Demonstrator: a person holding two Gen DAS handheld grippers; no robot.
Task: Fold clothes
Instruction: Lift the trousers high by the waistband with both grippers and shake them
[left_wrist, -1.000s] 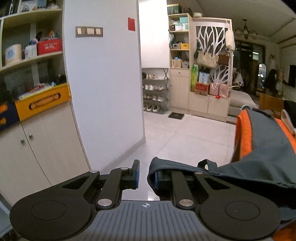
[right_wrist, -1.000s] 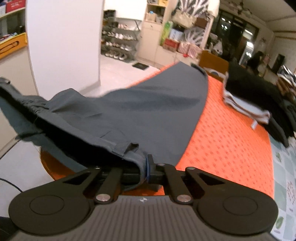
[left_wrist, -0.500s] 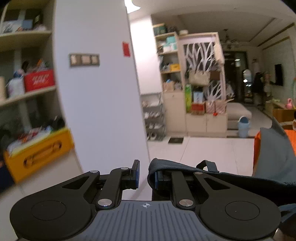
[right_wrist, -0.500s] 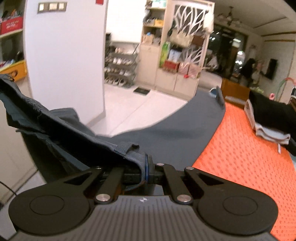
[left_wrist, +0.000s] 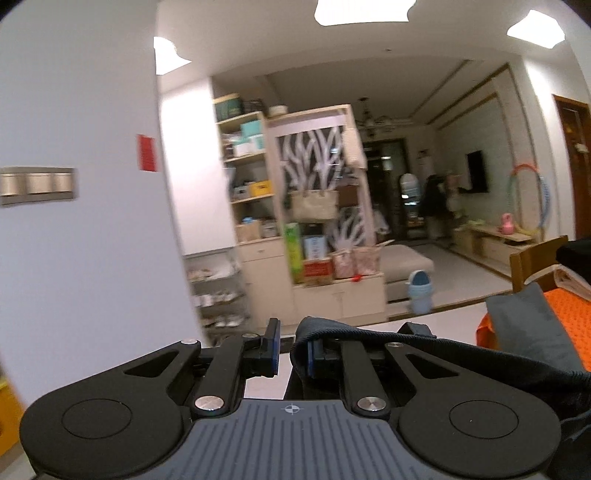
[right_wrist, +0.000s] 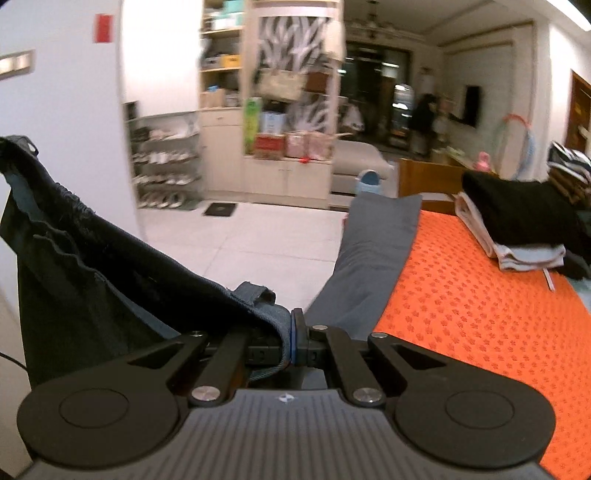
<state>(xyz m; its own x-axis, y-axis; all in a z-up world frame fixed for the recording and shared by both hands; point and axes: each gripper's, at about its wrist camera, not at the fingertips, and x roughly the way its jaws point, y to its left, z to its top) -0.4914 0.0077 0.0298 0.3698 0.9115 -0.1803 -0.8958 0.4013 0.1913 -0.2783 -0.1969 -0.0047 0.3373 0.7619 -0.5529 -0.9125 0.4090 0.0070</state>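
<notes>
Between the right tongs (right_wrist: 292, 334) the waistband of the grey trousers (right_wrist: 110, 266) is pinched tight, jaws closed on the cloth. From there the waistband runs left and up to a raised corner, the seat hanging slack below it over open white floor (right_wrist: 258, 236). One leg (right_wrist: 373, 251) stretches ahead, along the left edge of the orange desk (right_wrist: 480, 295), its hem at the far corner. On the desk's right side sits a stack of folded clothes (right_wrist: 524, 229), well apart from the leg. The left tongs (left_wrist: 291, 350) stand open with a clear gap; the waistband is draped over the right finger only (the left pad is bare). Beyond lie clear floor, then a white wall (left_wrist: 81, 240) close on the left.
</notes>
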